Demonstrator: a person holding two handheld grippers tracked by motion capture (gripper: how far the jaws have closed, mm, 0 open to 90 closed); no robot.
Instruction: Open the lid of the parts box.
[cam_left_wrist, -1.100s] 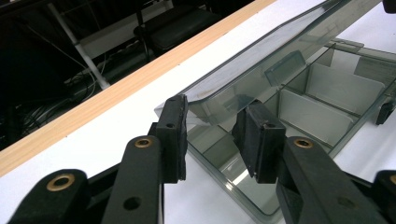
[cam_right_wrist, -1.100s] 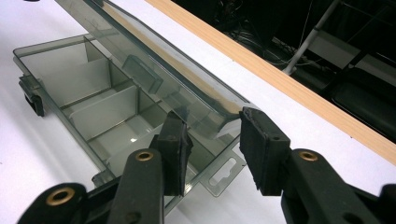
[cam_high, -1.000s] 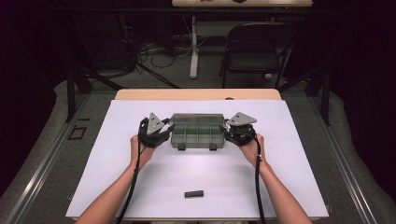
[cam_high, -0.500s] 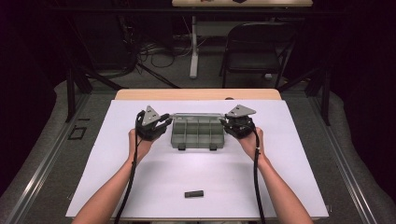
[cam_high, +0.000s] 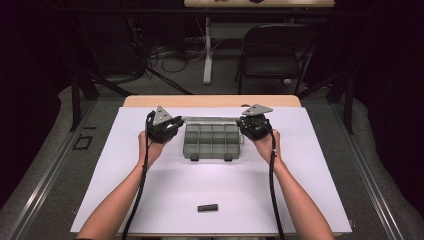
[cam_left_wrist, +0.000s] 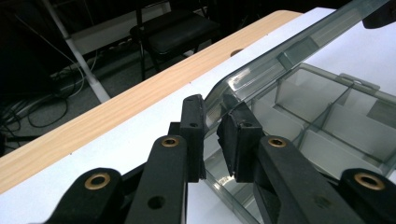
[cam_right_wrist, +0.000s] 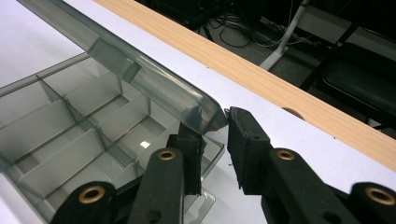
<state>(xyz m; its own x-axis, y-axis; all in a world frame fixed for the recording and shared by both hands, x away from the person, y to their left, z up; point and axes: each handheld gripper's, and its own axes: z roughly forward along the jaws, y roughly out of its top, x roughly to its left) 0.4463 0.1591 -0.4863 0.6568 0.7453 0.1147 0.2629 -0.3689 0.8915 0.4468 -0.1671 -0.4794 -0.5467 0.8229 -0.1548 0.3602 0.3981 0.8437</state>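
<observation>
White table (cam_high: 150, 200) now shows the box (cam_high: 212, 141) with its lid (cam_left_wrist: 280, 60) swung up, left gripper (cam_left_wrist: 212, 135) and right gripper (cam_right_wrist: 215, 144) each loosely straddling a lid corner, so opening looks nearly done.

Grey translucent compartment box (cam_high: 212, 141) lies mid-table, its lid (cam_right_wrist: 140, 65) raised open.

We see our right tool (cam_right_wrist: 215, 140) with its jaws parted around the rounded corner of the clear lid (cam_right_wrist: 140, 70), which stands raised over the divided box (cam_right_wrist: 70, 135). The box's compartments look empty. It sits on the white sheet (cam_right_wrist: 289, 140) covering the wooden desk (cam_right_wrist: 261, 79), with a dark chair (cam_right_wrist: 359, 79) beyond.
</observation>
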